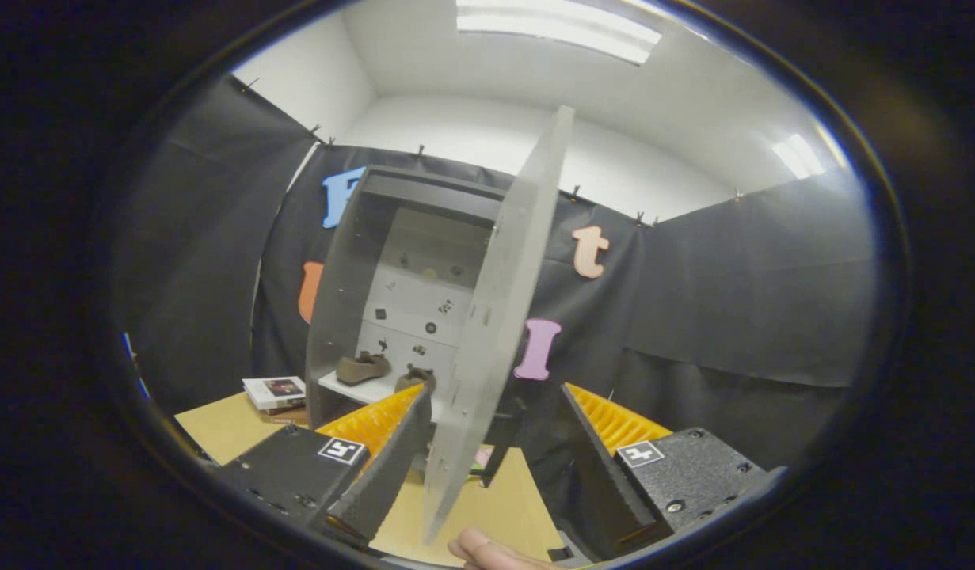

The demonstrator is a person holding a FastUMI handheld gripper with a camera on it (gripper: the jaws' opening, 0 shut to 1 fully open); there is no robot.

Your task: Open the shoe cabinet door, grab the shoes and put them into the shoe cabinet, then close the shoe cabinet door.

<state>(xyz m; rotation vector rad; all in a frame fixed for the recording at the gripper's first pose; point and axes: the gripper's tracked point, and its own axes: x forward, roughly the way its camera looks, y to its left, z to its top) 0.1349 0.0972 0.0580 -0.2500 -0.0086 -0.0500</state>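
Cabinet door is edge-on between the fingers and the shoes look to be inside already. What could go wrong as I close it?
1. The hand-held gripper is open, with the cabinet door free between its fingers, so the door could swing off uncontrolled.
2. One brown shoe sits near the shelf's front edge and might get caught or knocked.
3. A person's fingers lie just under the door's lower corner and could be pinched.

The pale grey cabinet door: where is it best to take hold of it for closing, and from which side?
Grip the free vertical edge of the pale grey cabinet door, which stands open and edge-on between the open fingers of the gripper. Come straight ahead, one finger on each face; the thin flat panel probably suits such a pinch. Both brown shoes already lie on the white shelf.
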